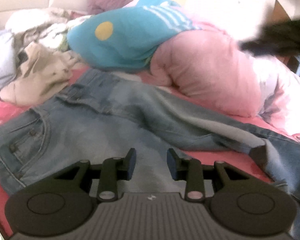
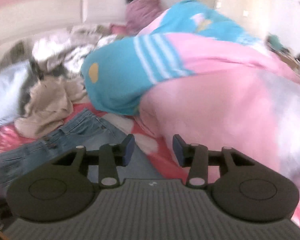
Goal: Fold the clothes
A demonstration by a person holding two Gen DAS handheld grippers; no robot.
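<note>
Jeans (image 1: 114, 116) lie spread on the pink bed sheet (image 1: 220, 158), long axis left to right: waistband left, legs trailing right, one hem flipped. Left gripper (image 1: 151, 164) hangs directly over the seat, jaws parted, empty (nearer of the two). Right gripper (image 2: 153, 150) also released, jeans (image 2: 74, 136) ahead-left. Faded light denim, loosely creased.

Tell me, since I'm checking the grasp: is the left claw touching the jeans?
Cannot tell. In the left wrist view the left claw is open over the jeans with nothing between its fingers, but any gap below is hidden.
</note>
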